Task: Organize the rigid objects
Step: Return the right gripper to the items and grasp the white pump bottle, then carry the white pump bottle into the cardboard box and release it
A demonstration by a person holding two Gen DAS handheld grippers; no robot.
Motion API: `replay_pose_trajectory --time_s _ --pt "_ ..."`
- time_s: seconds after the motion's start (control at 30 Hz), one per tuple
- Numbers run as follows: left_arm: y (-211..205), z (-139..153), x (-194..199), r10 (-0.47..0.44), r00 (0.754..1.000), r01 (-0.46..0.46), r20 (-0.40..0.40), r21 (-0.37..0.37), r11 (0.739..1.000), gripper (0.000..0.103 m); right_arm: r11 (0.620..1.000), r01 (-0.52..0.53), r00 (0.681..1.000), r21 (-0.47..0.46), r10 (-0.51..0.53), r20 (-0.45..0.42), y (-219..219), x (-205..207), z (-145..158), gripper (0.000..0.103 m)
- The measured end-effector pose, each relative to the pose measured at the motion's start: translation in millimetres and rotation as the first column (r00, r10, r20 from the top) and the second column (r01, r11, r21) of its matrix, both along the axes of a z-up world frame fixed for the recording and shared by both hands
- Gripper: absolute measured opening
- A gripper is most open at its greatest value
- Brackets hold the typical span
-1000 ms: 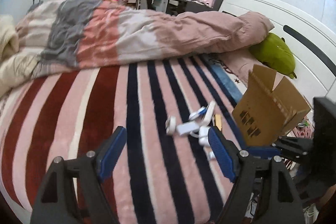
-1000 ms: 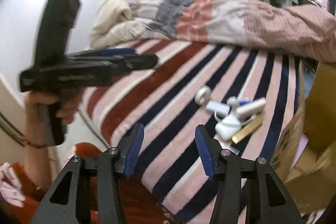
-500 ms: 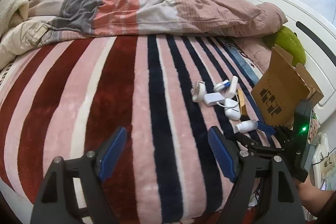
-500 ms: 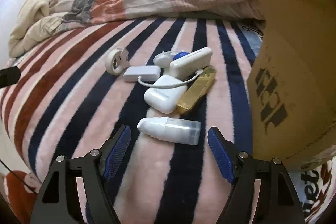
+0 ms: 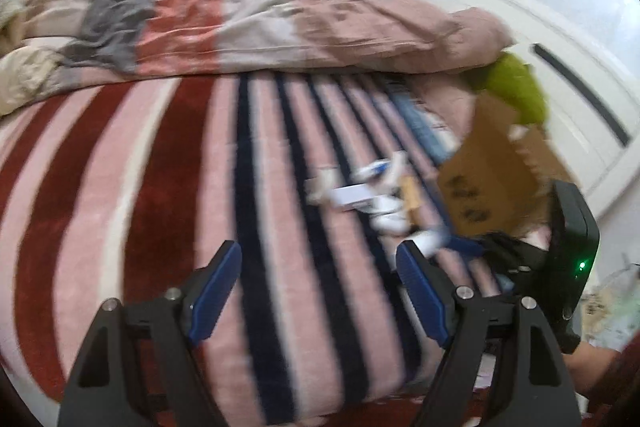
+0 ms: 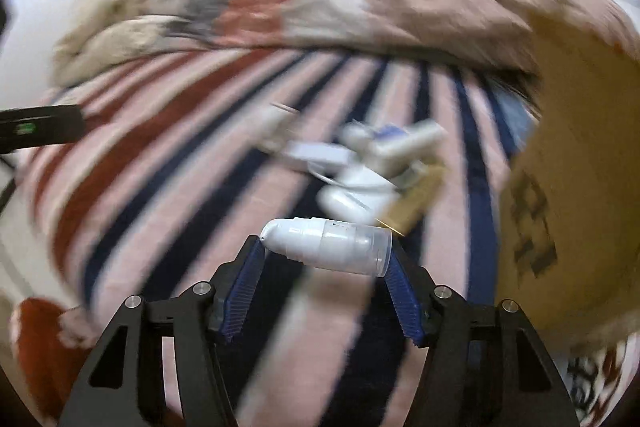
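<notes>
My right gripper (image 6: 326, 259) is shut on a white pump bottle (image 6: 332, 245), held lengthwise between the blue pads just above the striped blanket. Behind it lies a blurred cluster of small items: a white case (image 6: 352, 197), a flat white box (image 6: 320, 153), a white tube (image 6: 416, 141), a gold bar (image 6: 416, 205). A cardboard box (image 6: 572, 187) stands at the right. My left gripper (image 5: 320, 287) is open and empty over the blanket; the cluster (image 5: 372, 195) and the box (image 5: 492, 179) lie ahead to its right, with the right gripper (image 5: 460, 247) holding the bottle (image 5: 428, 241).
The striped blanket (image 5: 160, 167) covers the bed, with a bunched duvet (image 5: 260, 23) at the back. A green plush (image 5: 516, 91) lies behind the box against the white headboard (image 5: 560, 75). The bed's near edge runs just under both grippers.
My right gripper has closed on the pump bottle and lifted it off the blanket. Both views now blur with motion; the left gripper has dropped lower and closer to the cluster.
</notes>
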State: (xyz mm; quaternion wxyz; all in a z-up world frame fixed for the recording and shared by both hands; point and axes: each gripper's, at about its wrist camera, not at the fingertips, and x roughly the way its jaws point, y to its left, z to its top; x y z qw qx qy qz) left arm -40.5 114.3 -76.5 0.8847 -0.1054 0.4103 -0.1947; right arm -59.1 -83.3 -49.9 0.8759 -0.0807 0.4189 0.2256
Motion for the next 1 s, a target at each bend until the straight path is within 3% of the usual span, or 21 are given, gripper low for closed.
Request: replay_pose_trajectory --time_s 0.13,0.27,0.37,0.4,0.6,0.77,0.9,1.0 --pt "-22 19 3 -0.08 0.997 0.079 -0.002 -0.08 0.994 0.074 0.975 -0.186 0.983 0.12 0.186 0.016 11 -3 40 0.057" --pt "-50 39 13 -0.147 0.989 0.146 -0.006 -0.105 0.984 0.046 0.949 -0.294 0.953 0.114 0.283 0.104 16 -11 76 0.057" --pt "-75 54 20 -0.208 0.978 0.209 0.021 -0.135 0.969 0.03 0.949 -0.299 0.948 0.101 0.283 0.148 2 -13 95 0.057" --pt "-85 59 24 -0.222 0.975 0.224 0.029 -0.131 0.966 0.03 0.95 -0.298 0.946 0.093 0.282 0.158 -4 -12 100 0.057" --pt "-174 85 64 -0.377 0.926 0.377 0.019 -0.091 0.922 0.03 0.977 -0.19 0.971 0.096 0.173 0.164 -73 10 120 0.057" --pt "-261 82 106 -0.521 0.851 0.517 -0.068 -0.072 0.853 0.029 0.994 -0.052 0.995 0.092 0.044 0.086 -142 37 122 0.057" --pt "-297 65 125 -0.591 0.796 0.585 -0.131 -0.087 0.806 0.029 0.998 0.035 0.999 0.055 -0.037 0.03 -179 53 111 0.057" --pt "-310 59 129 -0.595 0.79 0.593 -0.147 -0.062 0.803 0.03 0.997 0.059 0.998 0.052 -0.059 -0.001 -196 55 99 0.058"
